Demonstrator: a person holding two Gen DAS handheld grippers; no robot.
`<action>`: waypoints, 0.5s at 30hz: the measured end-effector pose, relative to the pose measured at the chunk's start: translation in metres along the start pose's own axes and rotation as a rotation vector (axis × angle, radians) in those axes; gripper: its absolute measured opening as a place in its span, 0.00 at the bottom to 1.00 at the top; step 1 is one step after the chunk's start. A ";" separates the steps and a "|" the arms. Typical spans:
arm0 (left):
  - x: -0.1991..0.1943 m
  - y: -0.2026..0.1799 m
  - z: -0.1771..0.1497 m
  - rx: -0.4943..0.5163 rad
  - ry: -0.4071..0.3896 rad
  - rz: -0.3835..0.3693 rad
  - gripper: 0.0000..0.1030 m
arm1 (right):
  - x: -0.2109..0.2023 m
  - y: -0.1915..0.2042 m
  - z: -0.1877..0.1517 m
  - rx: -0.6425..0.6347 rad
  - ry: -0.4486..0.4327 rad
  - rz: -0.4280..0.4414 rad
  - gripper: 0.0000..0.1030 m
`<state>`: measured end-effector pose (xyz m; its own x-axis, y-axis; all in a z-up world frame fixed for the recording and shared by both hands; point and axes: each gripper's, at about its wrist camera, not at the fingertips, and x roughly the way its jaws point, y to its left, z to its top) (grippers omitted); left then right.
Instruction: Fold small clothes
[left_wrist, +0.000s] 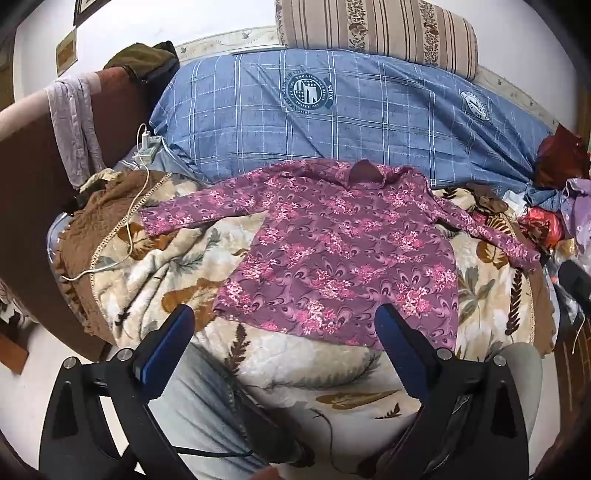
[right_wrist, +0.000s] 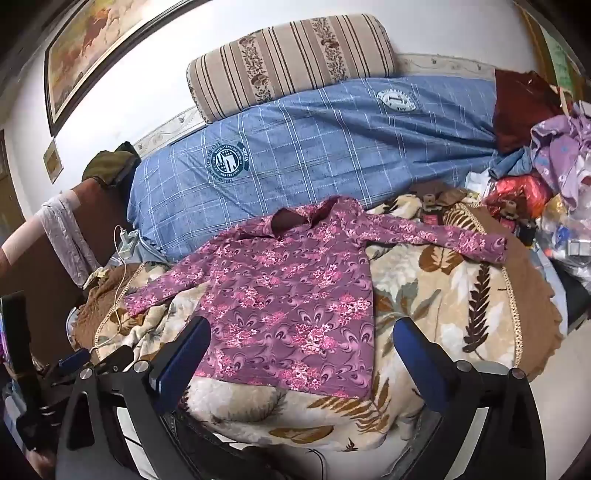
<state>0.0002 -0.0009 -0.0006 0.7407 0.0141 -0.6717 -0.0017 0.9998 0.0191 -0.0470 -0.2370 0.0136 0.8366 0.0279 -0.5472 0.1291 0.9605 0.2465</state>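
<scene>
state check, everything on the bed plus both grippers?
shirt: spread flat, unfolded, sleeves out to both sides
left gripper: open, empty, above the hem
right gripper: open, empty, above the hem
blanket: under the shirt, rumpled at left
blue duvet: bunched behind the shirt
charger cable: plugged into strip, trailing over blanket
clothes pile: heaped, unfolded, at right

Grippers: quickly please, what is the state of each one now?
Left gripper: open, holding nothing, above the shirt's hem.
Right gripper: open, holding nothing.
</scene>
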 end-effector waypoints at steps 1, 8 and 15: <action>0.001 0.000 0.000 0.003 0.005 0.007 0.96 | 0.001 -0.001 0.000 0.000 0.001 -0.010 0.97; -0.017 0.004 -0.009 0.007 -0.014 0.000 0.96 | -0.012 0.014 0.002 -0.042 0.007 -0.024 0.97; -0.014 0.007 -0.012 -0.012 -0.002 0.007 0.96 | -0.003 0.014 -0.005 -0.038 0.049 -0.053 0.97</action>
<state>-0.0181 0.0061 0.0001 0.7419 0.0210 -0.6702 -0.0150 0.9998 0.0147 -0.0508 -0.2224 0.0146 0.8019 -0.0107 -0.5973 0.1515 0.9708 0.1860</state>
